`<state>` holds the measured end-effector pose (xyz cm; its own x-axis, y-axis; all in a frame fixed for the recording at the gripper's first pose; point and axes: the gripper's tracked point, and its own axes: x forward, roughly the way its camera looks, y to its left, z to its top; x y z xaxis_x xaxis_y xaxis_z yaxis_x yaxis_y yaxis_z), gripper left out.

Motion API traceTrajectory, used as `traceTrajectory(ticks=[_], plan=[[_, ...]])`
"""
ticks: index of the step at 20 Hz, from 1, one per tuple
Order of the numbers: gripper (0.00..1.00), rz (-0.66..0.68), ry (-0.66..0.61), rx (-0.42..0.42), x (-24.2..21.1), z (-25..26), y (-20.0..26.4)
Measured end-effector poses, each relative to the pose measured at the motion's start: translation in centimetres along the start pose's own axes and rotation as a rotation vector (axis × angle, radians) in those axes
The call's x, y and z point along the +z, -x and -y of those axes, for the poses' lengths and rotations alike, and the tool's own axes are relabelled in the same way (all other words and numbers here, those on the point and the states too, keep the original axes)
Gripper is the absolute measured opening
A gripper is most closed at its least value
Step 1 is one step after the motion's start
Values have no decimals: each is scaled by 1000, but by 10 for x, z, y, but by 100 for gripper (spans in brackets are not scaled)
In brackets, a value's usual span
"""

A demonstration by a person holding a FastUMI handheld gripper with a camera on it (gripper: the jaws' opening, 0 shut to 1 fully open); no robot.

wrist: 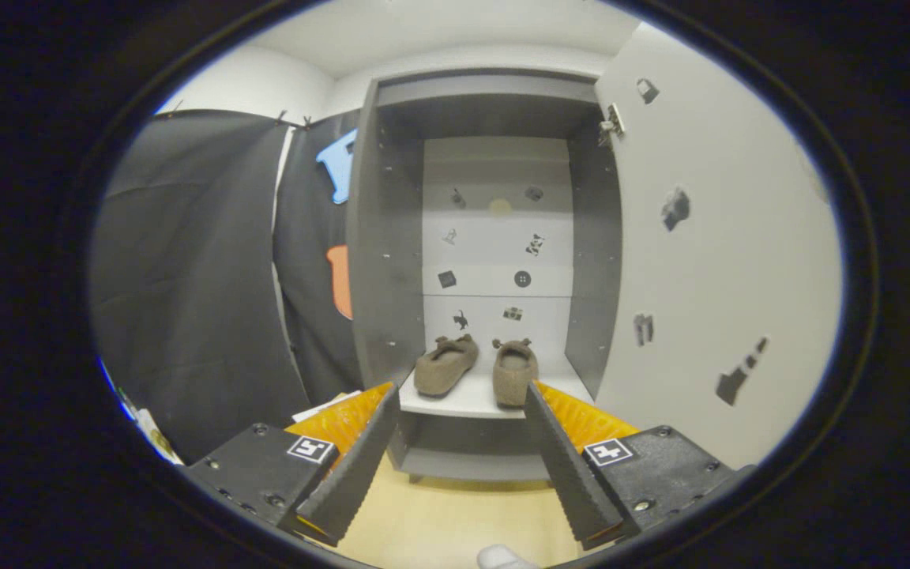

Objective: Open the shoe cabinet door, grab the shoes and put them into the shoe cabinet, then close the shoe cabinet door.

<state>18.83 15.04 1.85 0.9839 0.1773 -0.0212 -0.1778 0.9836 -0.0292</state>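
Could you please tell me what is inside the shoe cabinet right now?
Two brown shoes sit side by side on the shoe cabinet's white shelf, beyond the open gripper. The compartment beneath that shelf is partly hidden by the fingers.

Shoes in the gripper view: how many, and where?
2. Left shoe and right shoe sit side by side on the cabinet shelf, beyond the open gripper. Door open.

Counted: 2 brown shoes, 1 shoe cabinet w/ 1 open door, 1 gripper w/ 2 fingers spread, nothing held.
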Motion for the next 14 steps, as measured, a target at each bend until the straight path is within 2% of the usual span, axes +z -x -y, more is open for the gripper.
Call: traceTrajectory(ticks=[3, 8, 14], plan=[[100, 4, 18, 7, -9, 10, 61], [100, 10, -5, -34, -24, 43, 152], [100, 16, -41, -189, -32, 125, 216]])
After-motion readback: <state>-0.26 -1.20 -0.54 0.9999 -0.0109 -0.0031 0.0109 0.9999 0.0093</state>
